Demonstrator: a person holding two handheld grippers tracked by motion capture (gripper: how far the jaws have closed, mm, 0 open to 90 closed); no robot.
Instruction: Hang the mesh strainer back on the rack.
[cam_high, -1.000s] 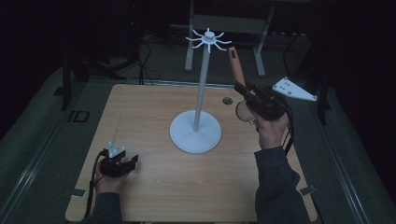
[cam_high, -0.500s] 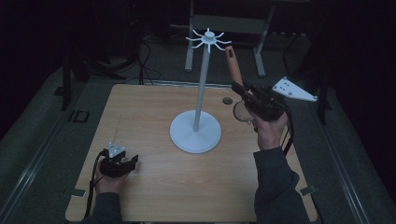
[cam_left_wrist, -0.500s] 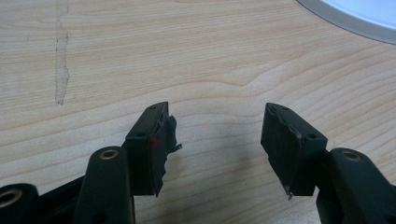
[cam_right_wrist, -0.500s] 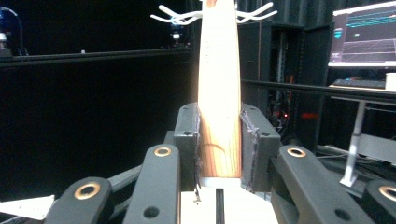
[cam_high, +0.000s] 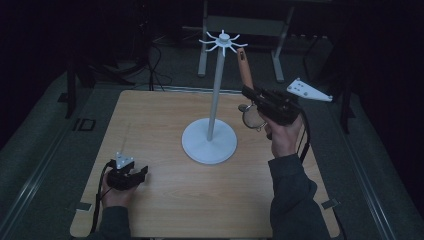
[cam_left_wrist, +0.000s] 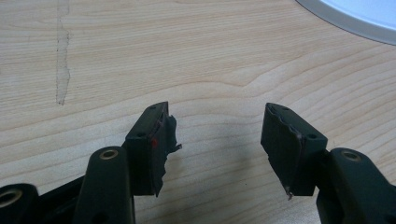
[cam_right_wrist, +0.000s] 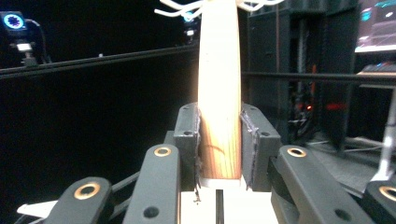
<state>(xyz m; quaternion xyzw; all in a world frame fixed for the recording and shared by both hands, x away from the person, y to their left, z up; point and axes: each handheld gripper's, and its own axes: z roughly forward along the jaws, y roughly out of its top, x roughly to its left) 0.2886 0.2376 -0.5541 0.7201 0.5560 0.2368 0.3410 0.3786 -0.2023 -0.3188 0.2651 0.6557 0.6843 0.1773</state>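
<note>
High view: a wooden-handled utensil (cam_high: 244, 66) is clamped by the right gripper (cam_high: 248, 94), handle tip raised near the hooks of the white rack (cam_high: 215, 95), likely for hanging; right forearm is lifted; left gripper (cam_high: 131, 176) is rested low on the table (cam_high: 165, 210). Left gripper view: jaws are spread, nothing held. Right gripper view: jaws are pressed on the wooden handle (cam_right_wrist: 219, 112), held upright.

Wooden-handled utensil (cam_high: 244, 68) upright beside white rack (cam_high: 216, 90)

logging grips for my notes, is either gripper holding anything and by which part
The right gripper is shut on the utensil's wooden handle, near its lower end. The left gripper is open and holds nothing.
</note>
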